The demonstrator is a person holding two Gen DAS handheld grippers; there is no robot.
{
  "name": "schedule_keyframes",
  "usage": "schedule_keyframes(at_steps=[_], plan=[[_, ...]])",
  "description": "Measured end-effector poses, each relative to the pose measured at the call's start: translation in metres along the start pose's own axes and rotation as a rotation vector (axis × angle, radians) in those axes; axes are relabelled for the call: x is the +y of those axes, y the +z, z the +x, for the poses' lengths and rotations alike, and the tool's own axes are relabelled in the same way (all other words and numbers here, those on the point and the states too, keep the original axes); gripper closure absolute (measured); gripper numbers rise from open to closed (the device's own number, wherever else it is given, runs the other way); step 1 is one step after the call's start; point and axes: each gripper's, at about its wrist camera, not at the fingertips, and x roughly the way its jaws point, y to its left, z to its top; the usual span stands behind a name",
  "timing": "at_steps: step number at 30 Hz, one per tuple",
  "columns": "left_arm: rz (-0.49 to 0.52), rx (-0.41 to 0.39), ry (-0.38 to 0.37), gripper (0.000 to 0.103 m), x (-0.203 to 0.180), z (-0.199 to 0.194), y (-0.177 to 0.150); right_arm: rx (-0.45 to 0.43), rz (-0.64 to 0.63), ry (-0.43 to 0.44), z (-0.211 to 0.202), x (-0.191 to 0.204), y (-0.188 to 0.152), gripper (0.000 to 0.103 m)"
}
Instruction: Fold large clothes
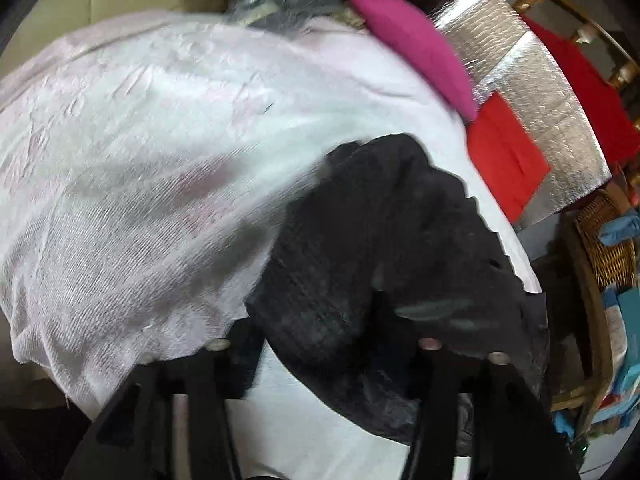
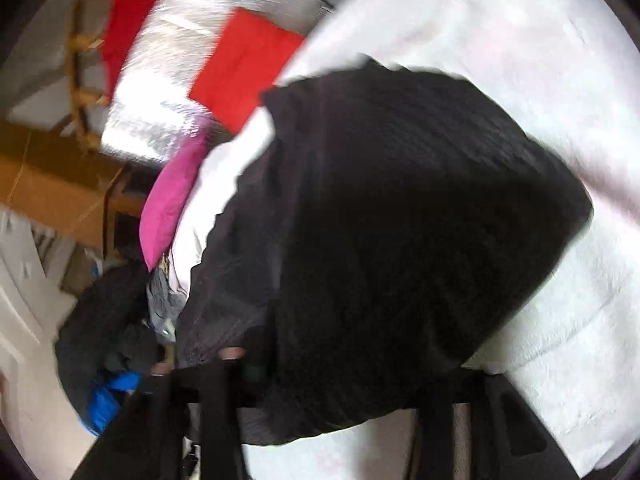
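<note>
Left gripper (image 1: 320, 344) jaws part open, black garment (image 1: 384, 248) between, grip unclear. Right gripper (image 2: 340, 364) same. White cloth (image 1: 140, 152) beneath; pink pillow (image 1: 416, 48) behind.

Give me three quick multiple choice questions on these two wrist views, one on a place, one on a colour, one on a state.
1. Where does the black garment lie?
A on the white cloth
B in the wicker basket
C on the silver sheet

2. What colour is the cushion at the white cloth's edge?
A green
B magenta
C yellow

3. How is the black garment?
A hung up
B neatly folded flat
C bunched up

Answers: 1 A, white shows around it in both views; 2 B, plainly magenta beside the red piece; 3 C, it is rumpled in a heap.
</note>
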Motion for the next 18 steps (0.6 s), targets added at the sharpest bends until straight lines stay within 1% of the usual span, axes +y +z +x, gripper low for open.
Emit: schedule_keyframes(at_steps=[1, 2, 4, 6, 7, 8, 9, 10, 11, 12, 14, 16, 17, 18], plan=[[-0.023, 0.031, -0.026, 0.041, 0.005, -0.002, 0.005, 0.007, 0.01, 0.003, -0.006, -0.003, 0.003, 0.044], [-0.033, 0.055, -0.037, 0.037, 0.008, -0.003, 0.008, 0.008, 0.007, 0.011, -0.014, -0.006, 0.006, 0.044], [-0.042, 0.144, -0.064, 0.034, 0.019, -0.008, 0.02, 0.019, -0.005, 0.011, -0.033, -0.008, 0.012, 0.044], [-0.043, 0.174, -0.105, 0.033, 0.032, -0.022, 0.026, 0.034, -0.024, 0.013, -0.053, -0.013, 0.017, 0.044], [-0.029, 0.162, -0.088, 0.032, 0.038, -0.033, 0.03, 0.018, -0.036, -0.006, -0.065, -0.017, 0.02, 0.043], [-0.013, 0.141, -0.066, 0.029, 0.041, -0.04, 0.032, -0.025, -0.055, -0.04, -0.079, -0.019, 0.026, 0.04], [0.025, 0.081, -0.011, 0.027, 0.043, -0.051, 0.04, -0.062, -0.069, -0.063, -0.088, -0.02, 0.032, 0.033], [0.043, 0.051, 0.015, 0.023, 0.044, -0.055, 0.043, -0.108, -0.085, -0.088, -0.096, -0.02, 0.04, 0.03], [0.069, 0.019, 0.048, 0.022, 0.041, -0.055, 0.053, -0.135, -0.099, -0.102, -0.1, -0.02, 0.048, 0.026], [0.08, 0.022, 0.055, 0.022, 0.04, -0.052, 0.057, -0.13, -0.113, -0.108, -0.097, -0.02, 0.059, 0.026], [0.108, 0.065, 0.04, 0.021, 0.026, -0.033, 0.067, -0.069, -0.128, -0.114, -0.075, -0.018, 0.082, 0.026], [0.144, 0.125, 0.033, 0.021, 0.011, -0.008, 0.069, 0.003, -0.119, -0.112, -0.05, -0.021, 0.095, 0.026], [0.166, 0.157, 0.016, 0.021, 0.004, 0.004, 0.07, 0.069, -0.082, -0.077, -0.031, -0.027, 0.101, 0.026], [0.178, 0.18, -0.001, 0.021, -0.002, 0.014, 0.071, 0.115, -0.051, -0.053, -0.019, -0.03, 0.102, 0.026]])
